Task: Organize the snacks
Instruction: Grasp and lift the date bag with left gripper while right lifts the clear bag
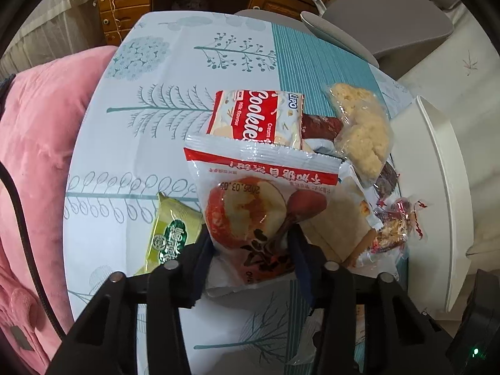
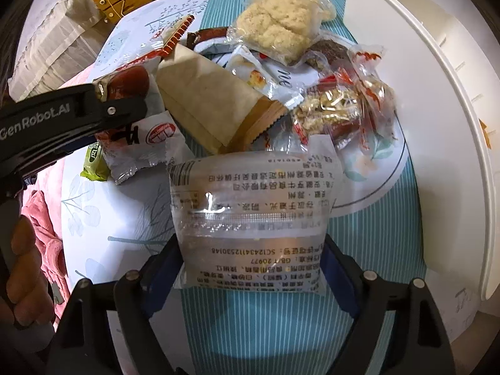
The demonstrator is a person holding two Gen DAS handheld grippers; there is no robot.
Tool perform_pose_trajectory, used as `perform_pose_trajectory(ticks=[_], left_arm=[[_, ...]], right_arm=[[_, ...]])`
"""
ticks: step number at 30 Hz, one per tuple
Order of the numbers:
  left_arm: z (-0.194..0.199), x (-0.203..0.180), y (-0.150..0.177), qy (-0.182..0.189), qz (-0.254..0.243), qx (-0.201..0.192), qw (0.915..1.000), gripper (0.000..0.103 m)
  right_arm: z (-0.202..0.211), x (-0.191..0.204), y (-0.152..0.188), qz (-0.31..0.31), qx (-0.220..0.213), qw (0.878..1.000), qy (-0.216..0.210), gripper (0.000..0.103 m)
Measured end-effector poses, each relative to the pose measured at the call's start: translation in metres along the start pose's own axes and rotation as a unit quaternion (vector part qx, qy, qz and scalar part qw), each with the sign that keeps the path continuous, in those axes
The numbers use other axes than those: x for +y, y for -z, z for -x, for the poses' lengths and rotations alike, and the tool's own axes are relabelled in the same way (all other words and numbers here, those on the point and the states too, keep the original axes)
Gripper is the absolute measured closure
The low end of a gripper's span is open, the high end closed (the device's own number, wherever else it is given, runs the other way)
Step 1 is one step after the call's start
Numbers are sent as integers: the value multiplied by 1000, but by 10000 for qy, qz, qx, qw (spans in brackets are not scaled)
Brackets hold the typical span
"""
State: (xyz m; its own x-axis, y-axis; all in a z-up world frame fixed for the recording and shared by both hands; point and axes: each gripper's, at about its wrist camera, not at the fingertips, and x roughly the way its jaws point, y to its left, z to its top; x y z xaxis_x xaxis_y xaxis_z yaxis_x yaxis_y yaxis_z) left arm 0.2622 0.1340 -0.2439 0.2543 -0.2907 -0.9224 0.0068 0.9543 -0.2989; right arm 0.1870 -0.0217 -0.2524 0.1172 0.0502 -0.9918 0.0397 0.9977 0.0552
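My left gripper (image 1: 253, 243) is shut on a red-and-white hawthorn snack packet (image 1: 262, 200) and holds it above the table. The same packet (image 2: 137, 115) and the left gripper (image 2: 103, 93) show at the left of the right wrist view. My right gripper (image 2: 253, 262) is shut on a silvery packet with printed text (image 2: 253, 212), back side up. A heap of snacks lies beyond: a Lipo cookies bag (image 1: 259, 115), a clear bag of rice crisps (image 2: 278, 22), a beige packet (image 2: 206, 93), nut bars (image 2: 337, 109), a green packet (image 1: 172, 234).
A white bin (image 2: 422, 78) stands at the right of the heap, and it also shows in the left wrist view (image 1: 437, 187). The table has a blue and white tree-print cloth (image 1: 140, 143). A pink cushion (image 1: 37, 143) lies left, grey chairs (image 1: 390, 22) behind.
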Motion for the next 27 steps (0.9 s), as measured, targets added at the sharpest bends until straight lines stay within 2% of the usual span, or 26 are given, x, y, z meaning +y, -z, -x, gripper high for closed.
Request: perform_pose_trajectory(ticks=[11, 19, 22, 27], left_arm=[[12, 6, 13, 258, 85, 120, 9996, 65], [37, 9, 33, 883, 381, -110, 9953, 65], [52, 5, 43, 1052, 444, -310, 9930, 65], [71, -4, 57, 1205, 593, -428, 9900, 65]], right_arm=[[4, -24, 21, -531, 692, 9959, -236, 20], [5, -55, 43, -1245, 1057, 9854, -471, 21], [6, -64, 50, -1378, 1130, 9824, -563, 21], [11, -83, 54, -1463, 1175, 9792, -768, 21]])
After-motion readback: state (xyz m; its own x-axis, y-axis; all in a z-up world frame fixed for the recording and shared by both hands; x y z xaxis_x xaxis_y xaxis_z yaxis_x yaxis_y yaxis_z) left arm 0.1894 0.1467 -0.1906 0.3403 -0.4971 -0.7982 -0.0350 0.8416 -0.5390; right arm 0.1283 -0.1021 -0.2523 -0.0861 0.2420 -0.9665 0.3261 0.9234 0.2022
